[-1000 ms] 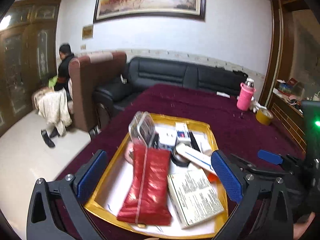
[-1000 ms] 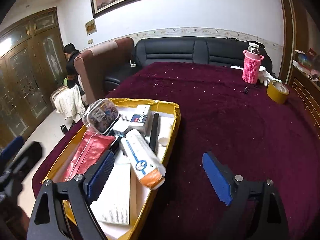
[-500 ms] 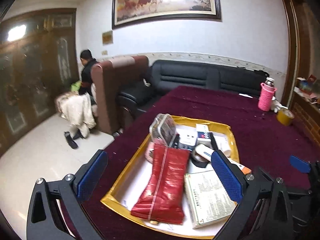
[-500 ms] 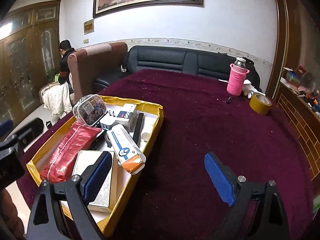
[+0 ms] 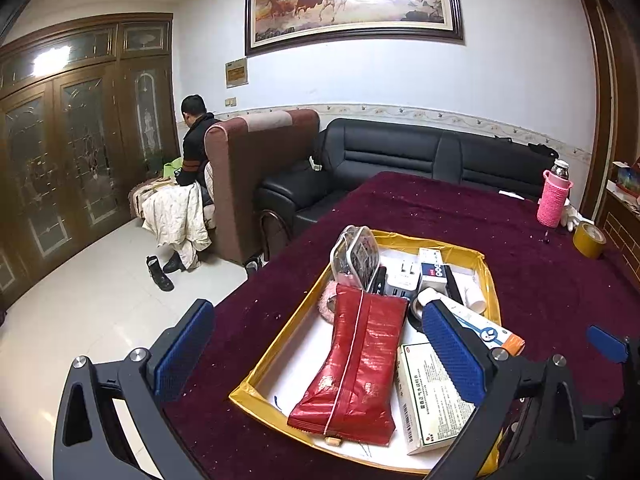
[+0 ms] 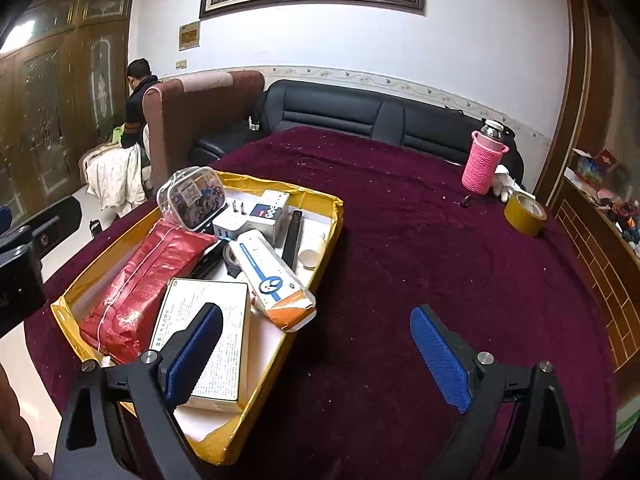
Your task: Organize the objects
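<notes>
A shallow yellow-rimmed tray (image 6: 326, 222) is seen on the bench (image 6: 420, 248), which is covered in a dark maroon cloth, and the task's things are crowded inside it. A red foil pouch (image 6: 140, 280) lies along the tray's left side. Beside it a white printed box (image 6: 212, 332) rests flat at the near end, and a white tube-shaped box with an orange end (image 6: 272, 276) lies tilted across the other items, its orange end reaching the tray's right edge. At the far end a clear zip pouch (image 6: 192, 198) is propped upright, with a white plug adapter (image 6: 234, 222) and a small white carton (image 6: 272, 210) just beside it, and a black bar-shaped item (image 6: 292, 240) is laid lengthwise near the right wall.

The right tongs (image 6: 316, 354) are held apart, having just been opening, with nothing between them; the left pad is seen over the white printed box, the right pad over bare cloth beyond the tray's right edge. The left tongs (image 5: 316, 350) are also held wide apart and empty, with the red foil pouch seen lying between the two pads in the left wrist view and the tray's left rim (image 5: 280, 344) inside the gap.

Well apart, at the bench's far right, a pink knitted bottle (image 6: 482, 164) and a roll of yellow tape (image 6: 524, 214) are seen.
</notes>
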Tool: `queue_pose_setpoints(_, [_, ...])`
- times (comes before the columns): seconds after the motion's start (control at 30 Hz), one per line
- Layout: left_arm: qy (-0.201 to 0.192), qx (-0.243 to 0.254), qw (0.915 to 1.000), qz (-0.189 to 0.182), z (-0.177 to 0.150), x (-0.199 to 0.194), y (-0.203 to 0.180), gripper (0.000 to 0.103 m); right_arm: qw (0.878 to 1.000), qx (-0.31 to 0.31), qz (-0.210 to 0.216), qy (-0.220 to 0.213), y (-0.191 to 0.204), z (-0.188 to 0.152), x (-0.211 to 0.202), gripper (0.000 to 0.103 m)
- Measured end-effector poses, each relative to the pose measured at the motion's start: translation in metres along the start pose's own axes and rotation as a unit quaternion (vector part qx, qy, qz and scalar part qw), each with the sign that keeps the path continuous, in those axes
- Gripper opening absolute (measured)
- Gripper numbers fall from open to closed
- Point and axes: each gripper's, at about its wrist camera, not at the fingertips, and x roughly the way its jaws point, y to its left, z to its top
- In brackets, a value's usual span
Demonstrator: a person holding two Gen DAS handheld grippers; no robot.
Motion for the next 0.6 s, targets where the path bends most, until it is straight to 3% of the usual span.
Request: queue_pose_setpoints(0.6, [0.024,-0.010,0.9997,-0.004,-0.0036,0.0078,0.0040,0.103,1.000,-0.017,-0.001,0.004,0.0105,-0.0019,-0.0013,0.100])
